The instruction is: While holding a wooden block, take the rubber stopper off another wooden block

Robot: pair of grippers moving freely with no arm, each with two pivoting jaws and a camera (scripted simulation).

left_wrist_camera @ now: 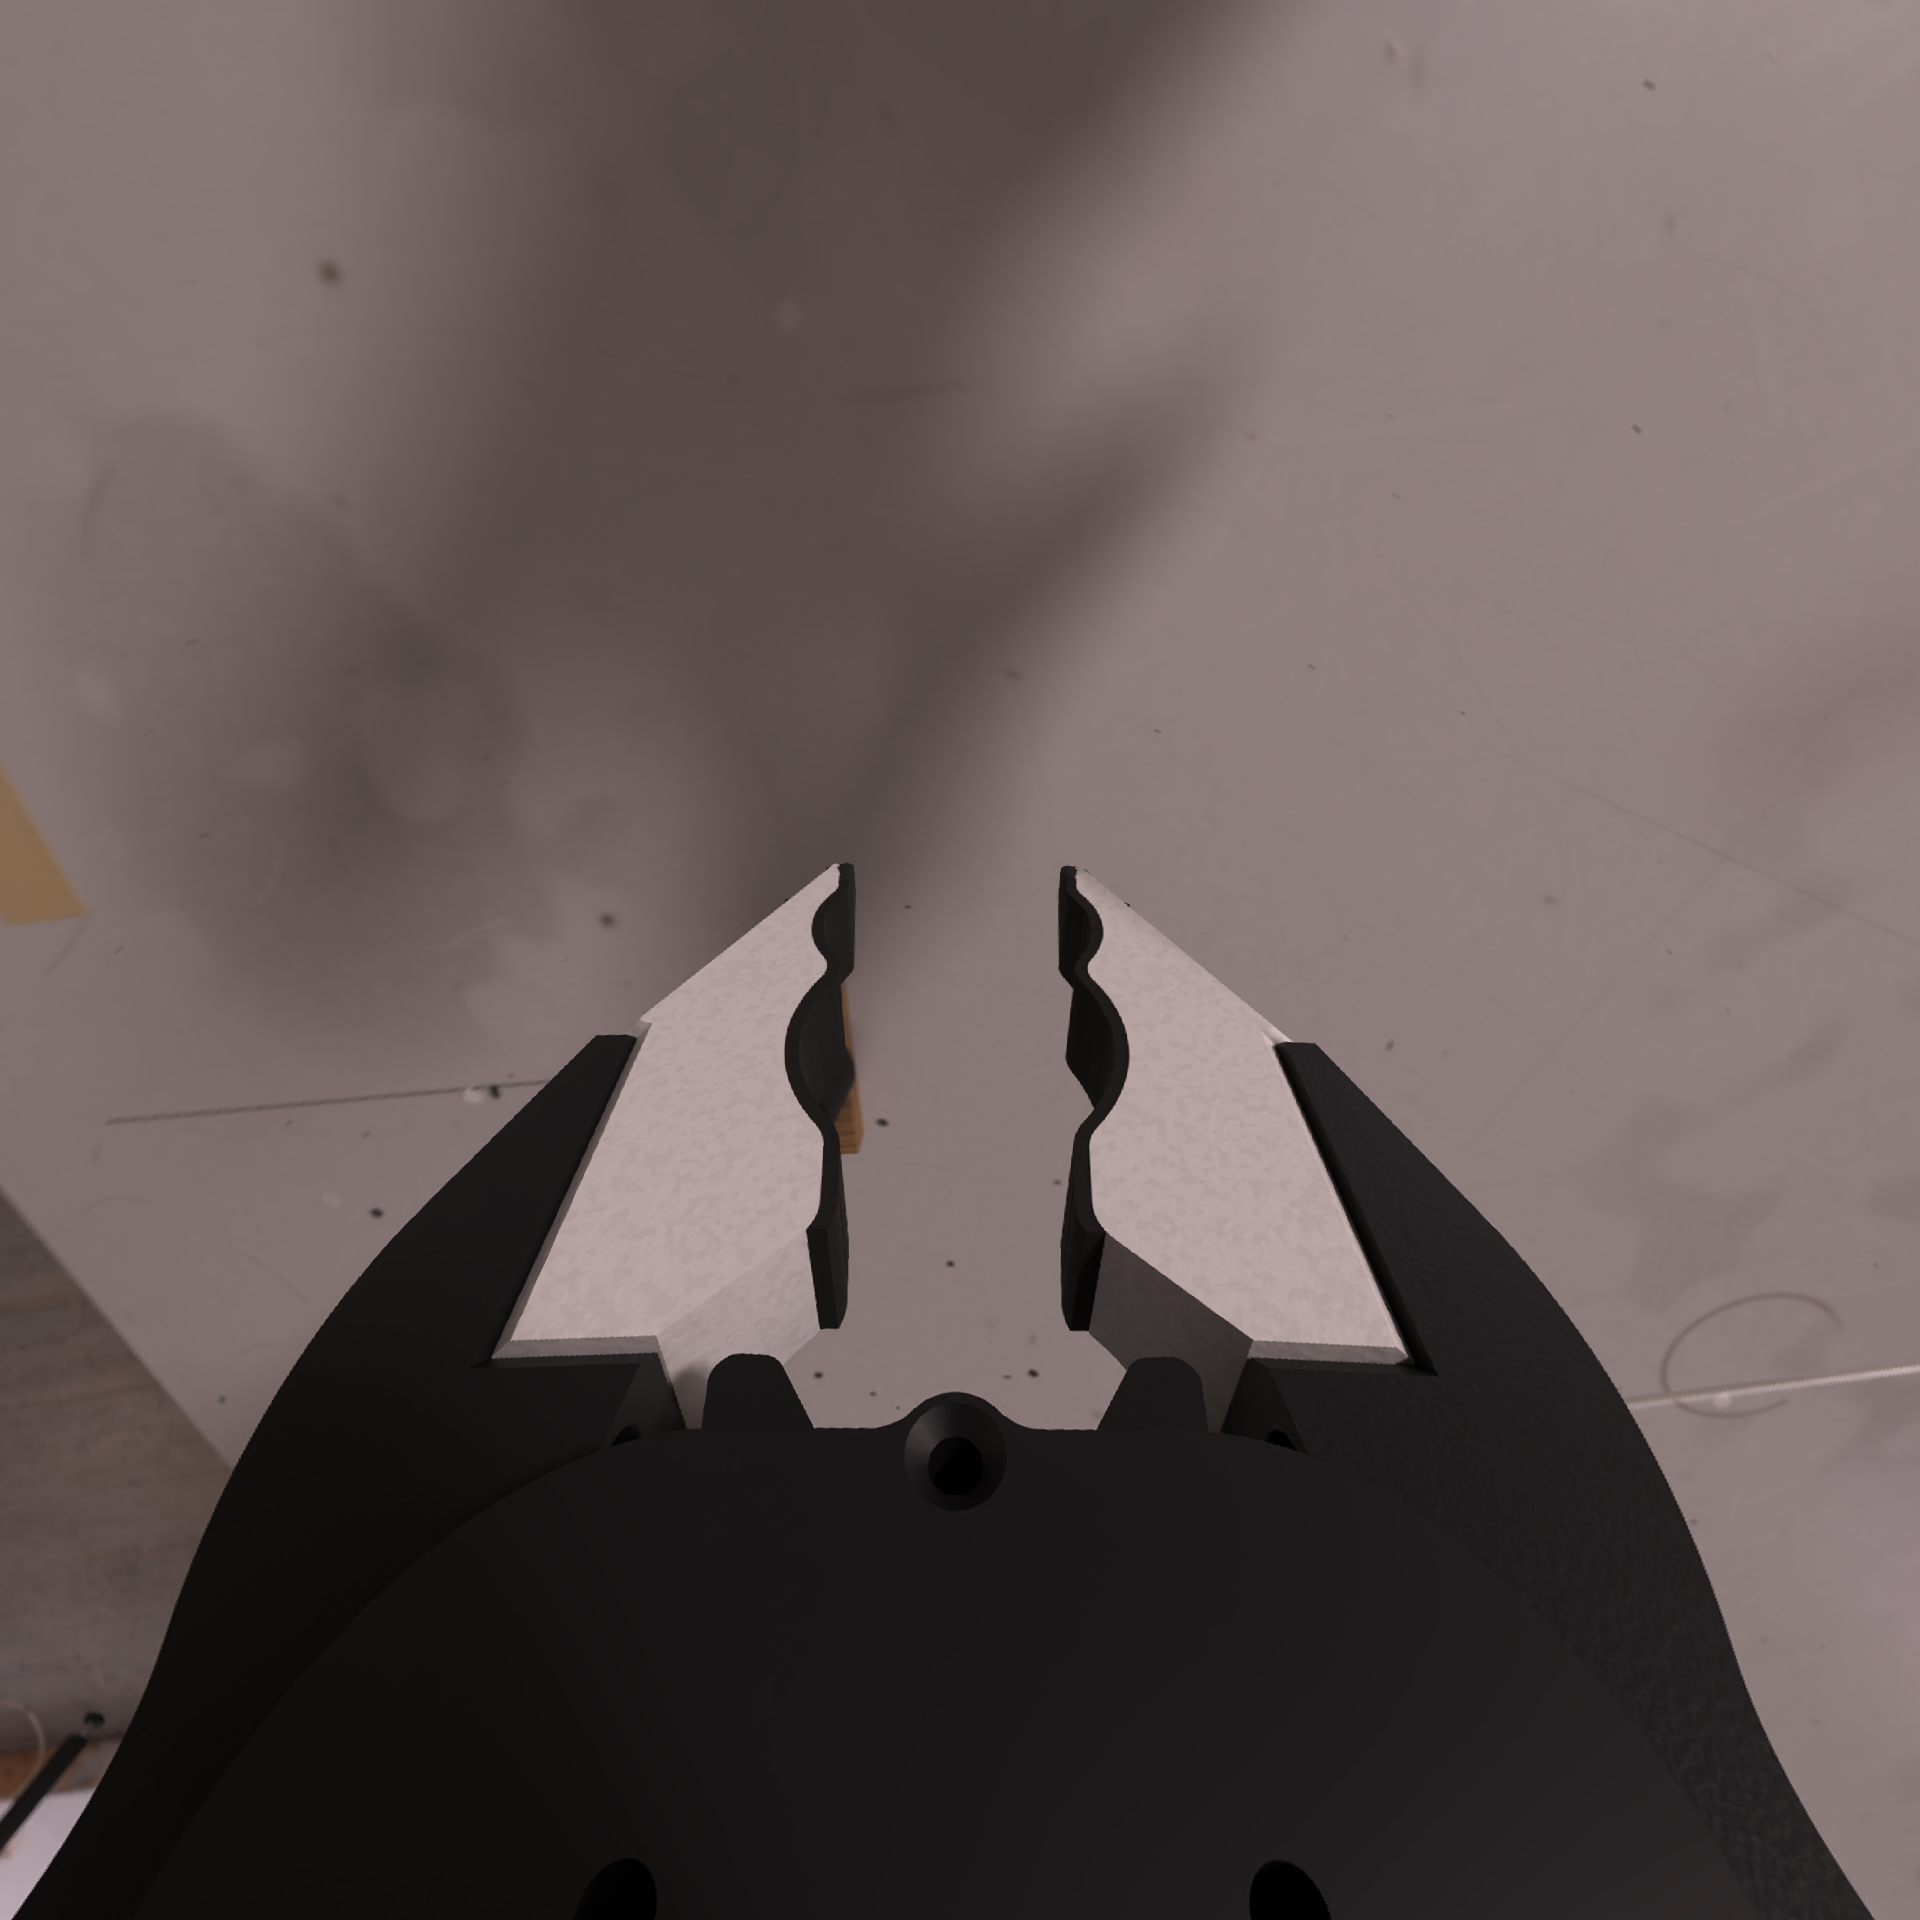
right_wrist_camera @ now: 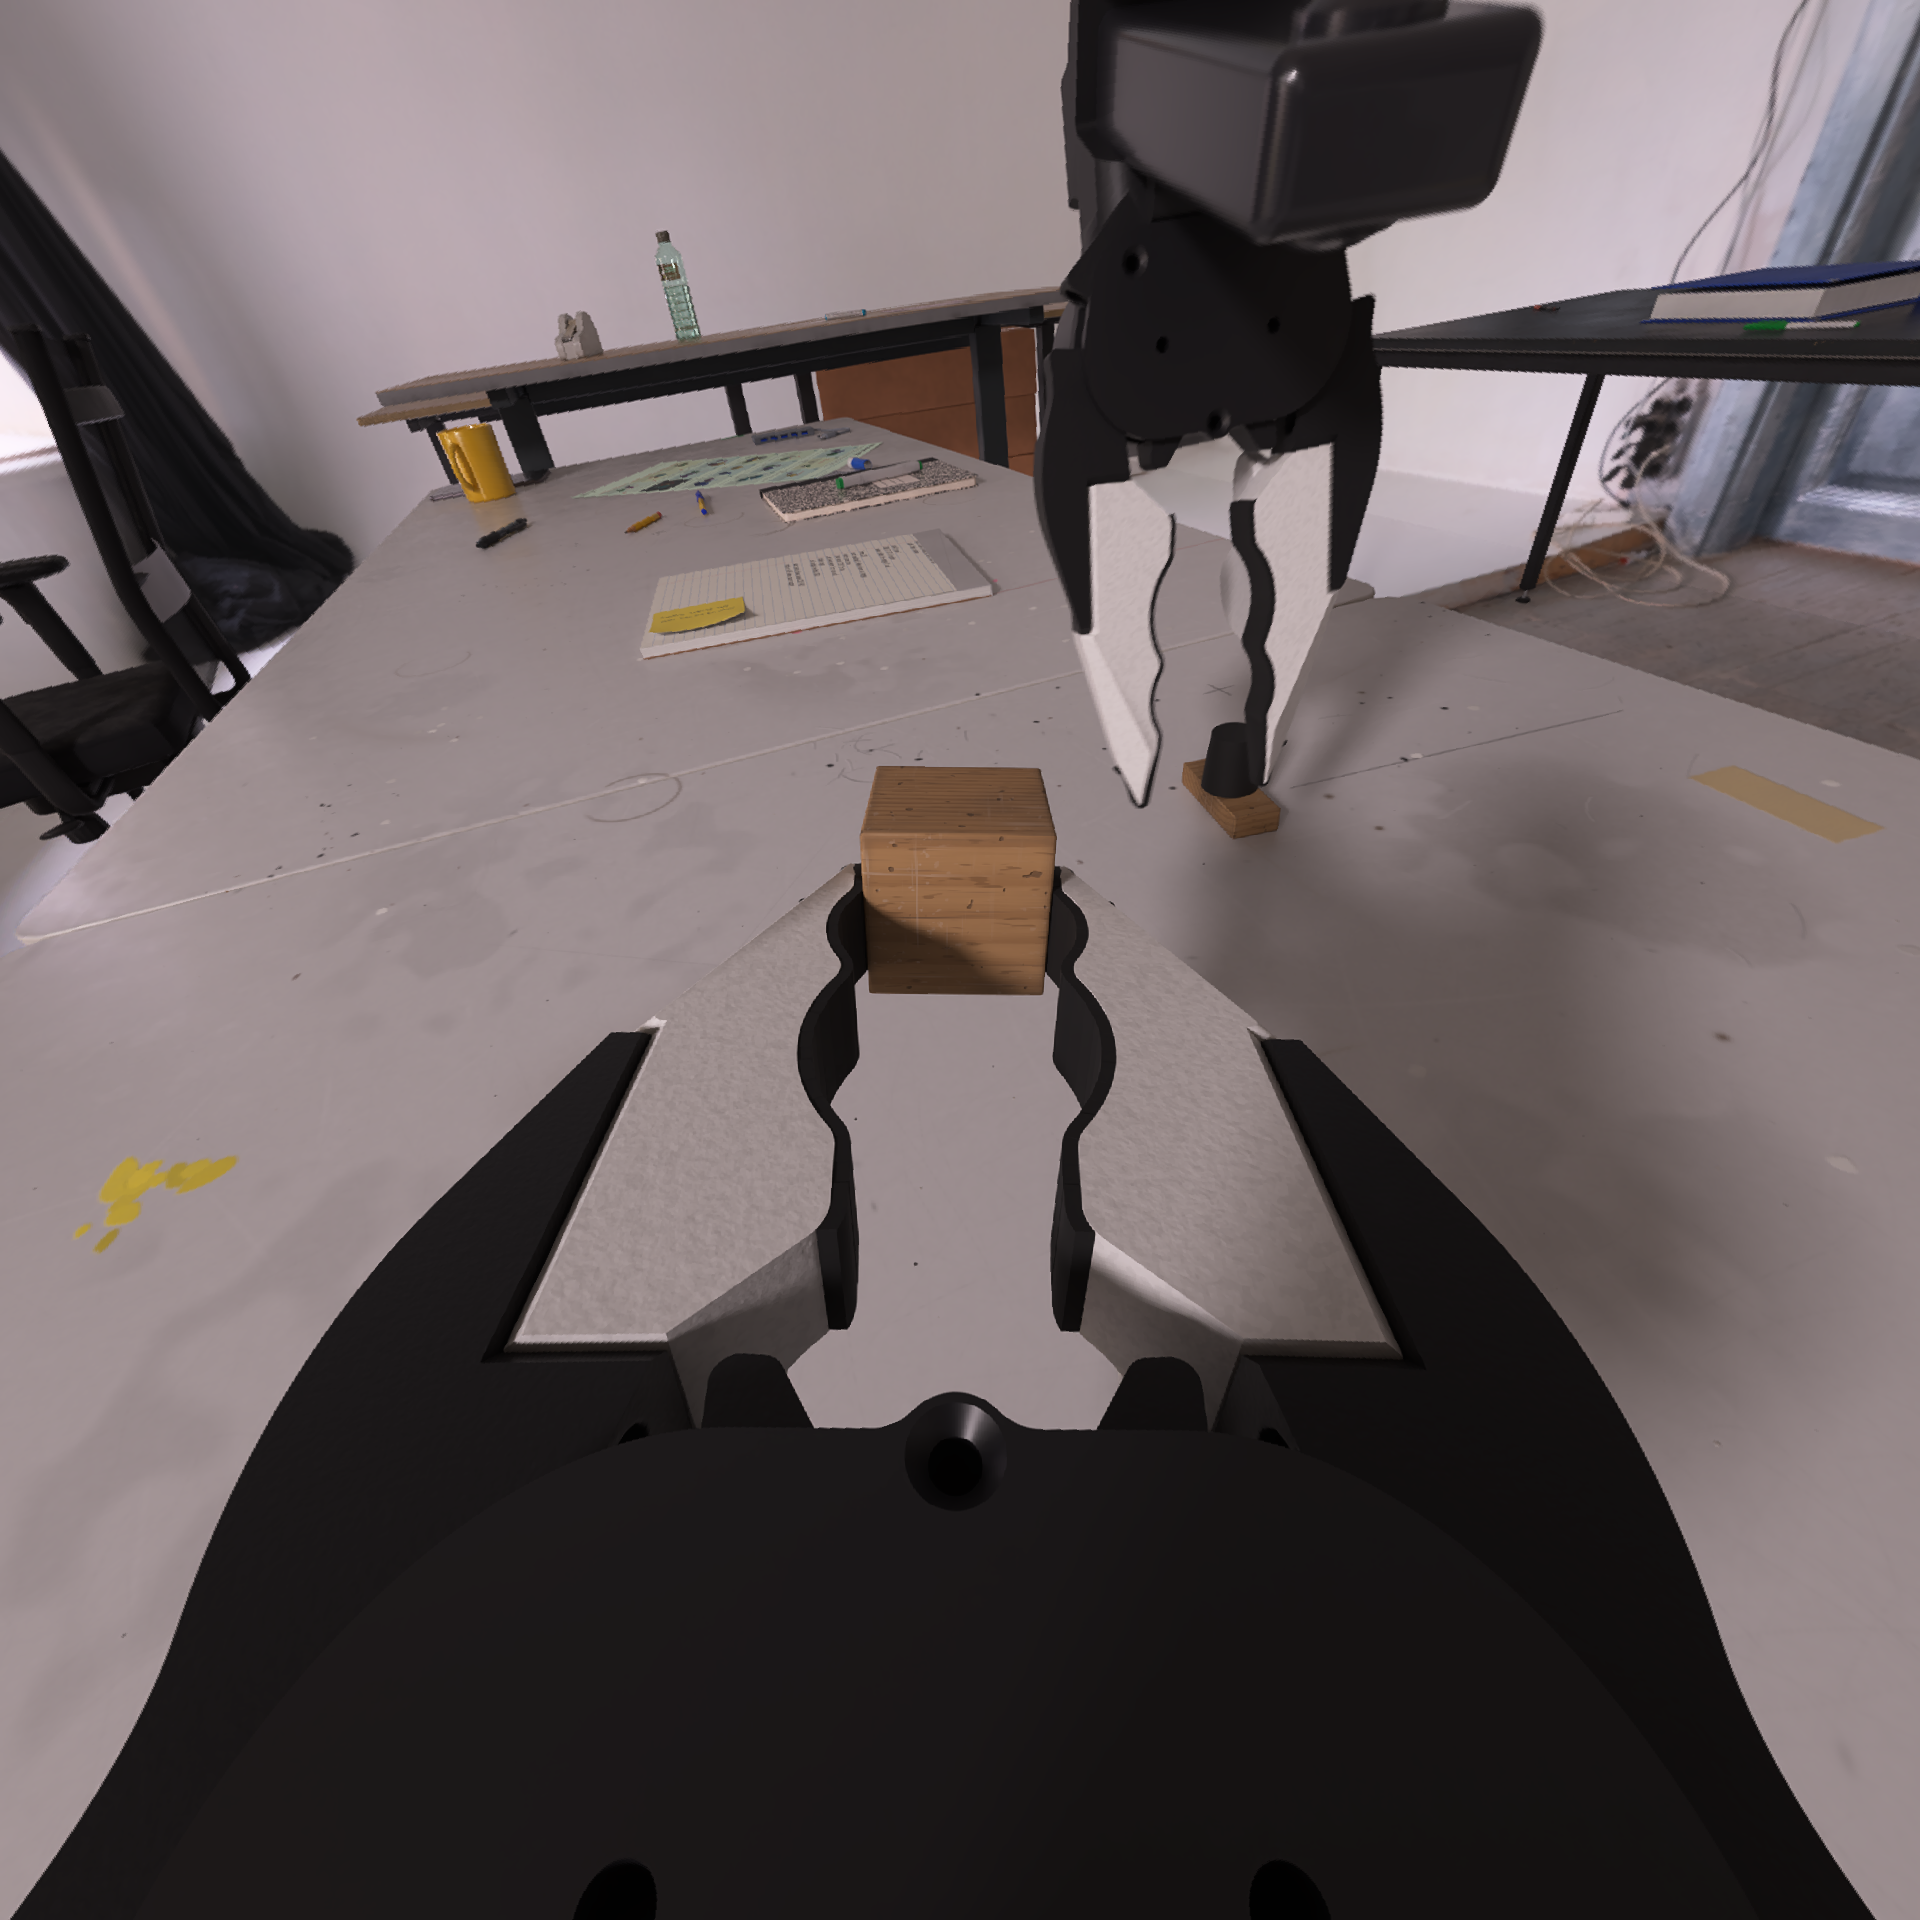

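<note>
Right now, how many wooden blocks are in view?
2. A wooden cube sits clamped between the right gripper fingertips. A flat wooden block lies on the table under the left gripper, with the black rubber stopper on it. No others visible.

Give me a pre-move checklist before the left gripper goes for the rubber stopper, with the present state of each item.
1. Right gripper shut on the wooden cube: ok.
2. Cube clear of the table: cannot tell.
3. Left gripper open: ok, a gap shows between its fingers.
4. Black rubber stopper upright on the flat wooden block: ok.
5. Stopper between the left gripper's fingers: not ok; in the left wrist view the gap is empty, with only a sliver of wood behind one finger.
6. Left fingertips level with the stopper: cannot tell.
</note>
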